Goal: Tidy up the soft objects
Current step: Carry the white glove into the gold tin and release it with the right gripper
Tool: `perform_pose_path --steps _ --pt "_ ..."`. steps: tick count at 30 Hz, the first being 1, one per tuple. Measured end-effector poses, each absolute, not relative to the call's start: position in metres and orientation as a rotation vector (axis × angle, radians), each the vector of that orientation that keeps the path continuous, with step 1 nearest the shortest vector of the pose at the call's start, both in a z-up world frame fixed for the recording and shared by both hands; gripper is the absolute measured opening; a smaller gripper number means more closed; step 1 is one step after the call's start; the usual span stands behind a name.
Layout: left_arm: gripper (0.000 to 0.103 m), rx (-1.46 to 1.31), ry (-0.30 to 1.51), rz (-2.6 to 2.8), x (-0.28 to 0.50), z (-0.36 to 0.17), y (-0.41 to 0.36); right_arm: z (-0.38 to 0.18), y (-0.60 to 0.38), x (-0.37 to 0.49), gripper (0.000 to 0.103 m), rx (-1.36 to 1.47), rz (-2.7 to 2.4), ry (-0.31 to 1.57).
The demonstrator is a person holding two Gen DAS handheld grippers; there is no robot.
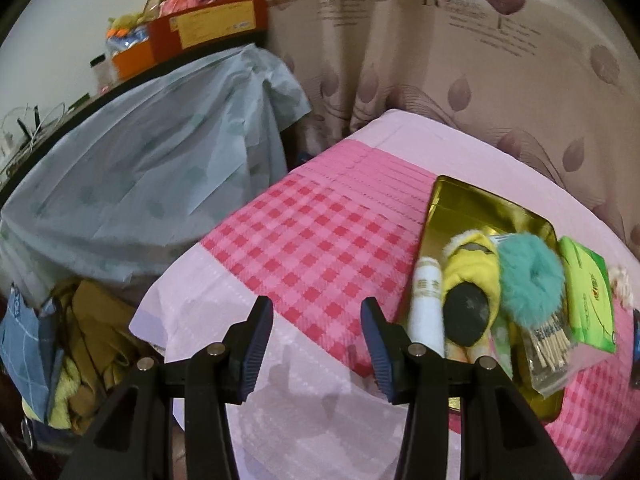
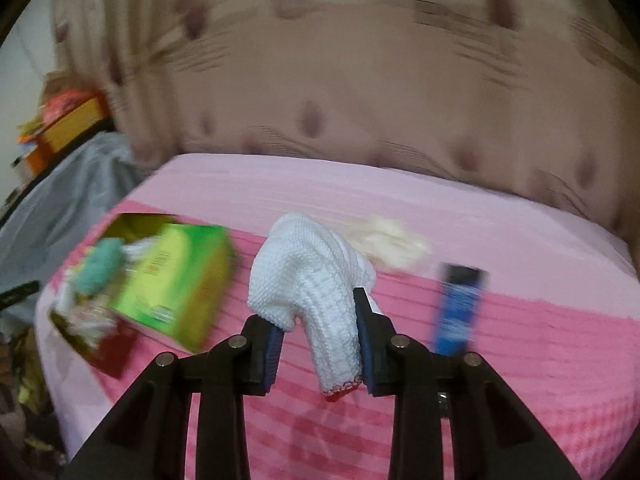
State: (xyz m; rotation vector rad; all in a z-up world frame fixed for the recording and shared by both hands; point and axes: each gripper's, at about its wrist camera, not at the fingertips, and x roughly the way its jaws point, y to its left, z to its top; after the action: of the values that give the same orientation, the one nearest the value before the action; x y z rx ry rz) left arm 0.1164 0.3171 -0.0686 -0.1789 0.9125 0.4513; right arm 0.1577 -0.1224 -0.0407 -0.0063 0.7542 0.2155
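the right tool [image 2: 318, 332] is closed on a white knitted cloth [image 2: 308, 276]: both pads press its bunched middle, its red-trimmed end hangs down between the jaws, and the rest mounds up and away over the tips. the cloth's long axis runs roughly along the tool's own line, so it travels as a limp bundle rather than a flat sheet. this tool points steeply down over the pink checked cover [image 2: 520, 340] of the bench, and the view is smeared, which fits a hand in fast sideways travel.

what the coming move seems to turn on is that the gold tray [image 2: 132, 220] lies to the left of the right tool and a little beyond it, well apart from the cloth. a green packet [image 2: 176, 276] leans at its near right edge and a teal fluffy ring [image 2: 100, 264] sits inside, so the cloth would probably have to cross over the packet to land in the tray.

the left tool [image 1: 317, 332] stands well open with nothing between its jaws, tilted down over bare cover. the tray [image 1: 460, 196] lies just to its right, so the left tool is the nearer one, but it is empty.

farther off, a cream fluffy piece [image 2: 388, 240] and a blue tube [image 2: 456, 308] lie loose on the cover.
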Motion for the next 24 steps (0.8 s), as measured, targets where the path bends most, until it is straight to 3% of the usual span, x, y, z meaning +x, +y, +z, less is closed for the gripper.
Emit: perform_pose_path --steps 24 --pt "0.047 -0.283 0.920 0.586 0.110 -0.069 0.354 -0.048 0.143 0.250 0.030 -0.155 0.555 0.856"
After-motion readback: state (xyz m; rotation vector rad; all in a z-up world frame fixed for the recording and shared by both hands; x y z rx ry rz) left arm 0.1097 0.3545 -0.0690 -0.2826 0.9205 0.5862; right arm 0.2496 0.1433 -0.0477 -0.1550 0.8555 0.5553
